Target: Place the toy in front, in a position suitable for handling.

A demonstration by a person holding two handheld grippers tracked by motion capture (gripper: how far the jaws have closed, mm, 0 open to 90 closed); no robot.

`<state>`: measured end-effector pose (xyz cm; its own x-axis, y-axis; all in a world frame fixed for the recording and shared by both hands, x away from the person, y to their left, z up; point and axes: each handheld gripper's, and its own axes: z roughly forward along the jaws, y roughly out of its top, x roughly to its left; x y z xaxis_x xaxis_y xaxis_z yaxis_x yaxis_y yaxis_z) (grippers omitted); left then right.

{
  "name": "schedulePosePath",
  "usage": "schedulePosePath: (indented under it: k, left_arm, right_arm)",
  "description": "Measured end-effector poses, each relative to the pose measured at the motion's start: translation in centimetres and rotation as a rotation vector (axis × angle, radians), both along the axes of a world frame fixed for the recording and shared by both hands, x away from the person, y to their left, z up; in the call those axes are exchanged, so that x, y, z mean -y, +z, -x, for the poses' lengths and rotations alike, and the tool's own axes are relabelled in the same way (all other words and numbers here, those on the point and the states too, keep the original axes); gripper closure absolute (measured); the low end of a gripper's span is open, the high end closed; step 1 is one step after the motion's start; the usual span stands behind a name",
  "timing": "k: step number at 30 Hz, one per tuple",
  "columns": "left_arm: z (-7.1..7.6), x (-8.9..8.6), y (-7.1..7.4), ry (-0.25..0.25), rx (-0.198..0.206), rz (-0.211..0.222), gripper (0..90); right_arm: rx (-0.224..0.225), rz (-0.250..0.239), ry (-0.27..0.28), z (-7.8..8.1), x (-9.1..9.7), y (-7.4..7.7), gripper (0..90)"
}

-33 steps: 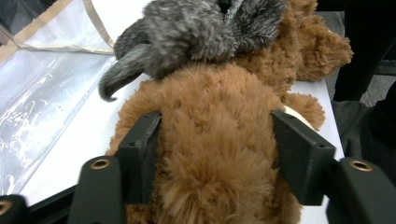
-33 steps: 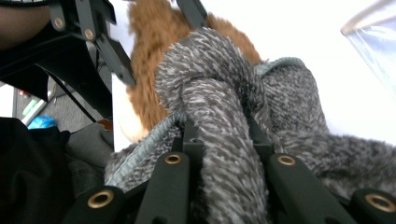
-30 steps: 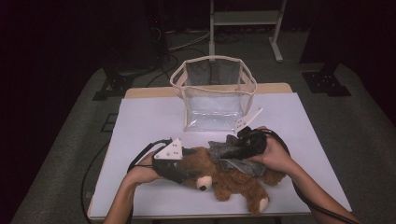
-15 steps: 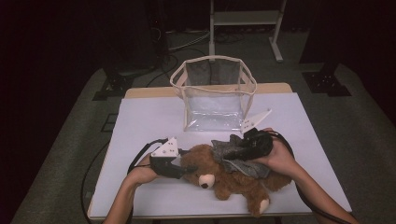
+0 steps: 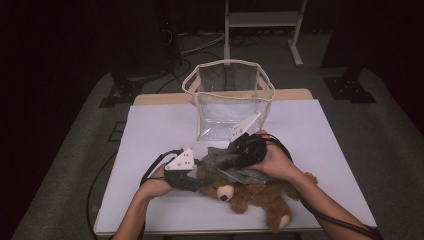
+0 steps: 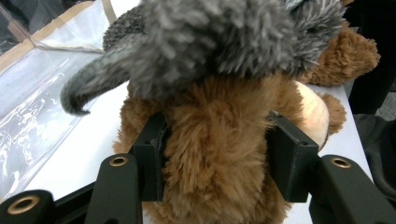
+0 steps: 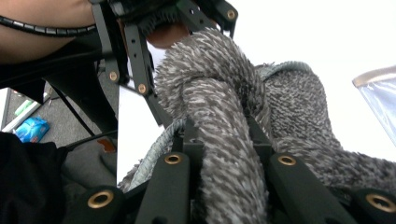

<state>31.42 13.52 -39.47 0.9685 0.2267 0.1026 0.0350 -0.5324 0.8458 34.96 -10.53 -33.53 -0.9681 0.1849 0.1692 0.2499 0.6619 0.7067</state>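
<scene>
Pulling the grey knitted garment off the brown teddy bear goes best with opposed tension: the left gripper, jaws clenched on the bear's plush body, anchors it on the white counter while the right gripper, jaws clamped on a garment fold, draws steadily away toward the clear bag.

High view looks down from above; both gripper views sit close, sharing the teddy bear.

Left gripper low, jaws just closed, clamped tight. Right gripper pointing left, jaws pinched. Forearms angled inward.
</scene>
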Motion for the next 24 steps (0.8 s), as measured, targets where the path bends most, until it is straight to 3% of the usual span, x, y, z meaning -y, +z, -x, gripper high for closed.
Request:
schedulePosePath:
  k: [5, 10, 13, 17, 21, 24]
  left_arm:
    - [0.1, -0.2, 0.0, -0.006, -0.005, -0.003, 44.8]
    - [0.0, -0.3, 0.0, -0.011, -0.01, -0.004, 43.9]
    - [0.0, -0.4, 0.1, -0.014, -0.018, -0.003, 42.9]
    - [0.0, -0.4, 0.6, -0.015, -0.023, -0.018, 35.4]
    - [0.3, 0.3, 1.5, -0.036, -0.028, 0.006, 25.9]
    - [0.3, 1.5, 1.6, -0.048, -0.005, -0.049, 23.2]
  right_arm:
    - [0.001, 0.006, -0.065, 0.0, 3.1, 0.0, 75.5]
    - [-0.026, -0.072, -0.171, -0.3, 7.8, -0.1, 75.4]
    - [-0.037, -0.088, -0.206, -0.1, 9.5, -0.3, 75.4]
    - [-0.06, -0.068, -0.175, 0.7, 9.0, -1.3, 75.5]
    - [-0.057, -0.051, -0.133, 1.9, 7.2, -2.0, 75.5]
    - [-0.039, -0.034, -0.104, 2.6, 5.9, -2.1, 75.3]
